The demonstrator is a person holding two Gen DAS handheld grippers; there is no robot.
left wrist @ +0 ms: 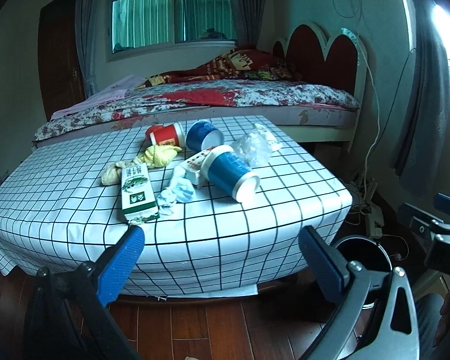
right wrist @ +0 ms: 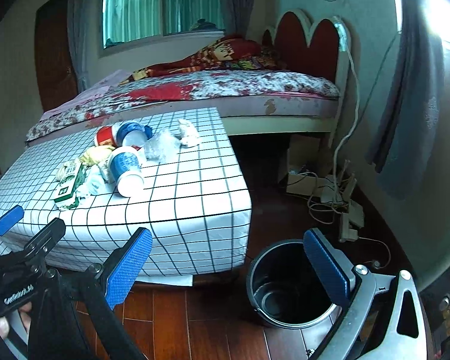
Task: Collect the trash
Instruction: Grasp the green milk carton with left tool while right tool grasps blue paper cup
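Trash lies on a low table with a white checked cloth (left wrist: 75, 204) (right wrist: 195, 198): a green and white carton (left wrist: 136, 193) (right wrist: 67, 184), two blue cups (left wrist: 231, 172) (right wrist: 126, 169), a red cup (left wrist: 165, 136), crumpled tissues (left wrist: 177, 193), yellow wads (left wrist: 160, 153) and clear plastic (left wrist: 253, 148). A black bin (right wrist: 285, 285) stands on the floor right of the table. My left gripper (left wrist: 222, 246) is open and empty before the table's front edge. My right gripper (right wrist: 228, 255) is open and empty above the bin's left rim.
A bed with a flowered cover (left wrist: 225, 96) stands behind the table. Cables and a power strip (right wrist: 345, 210) lie on the wooden floor (right wrist: 195, 315) to the right, near a curtain (right wrist: 405, 105).
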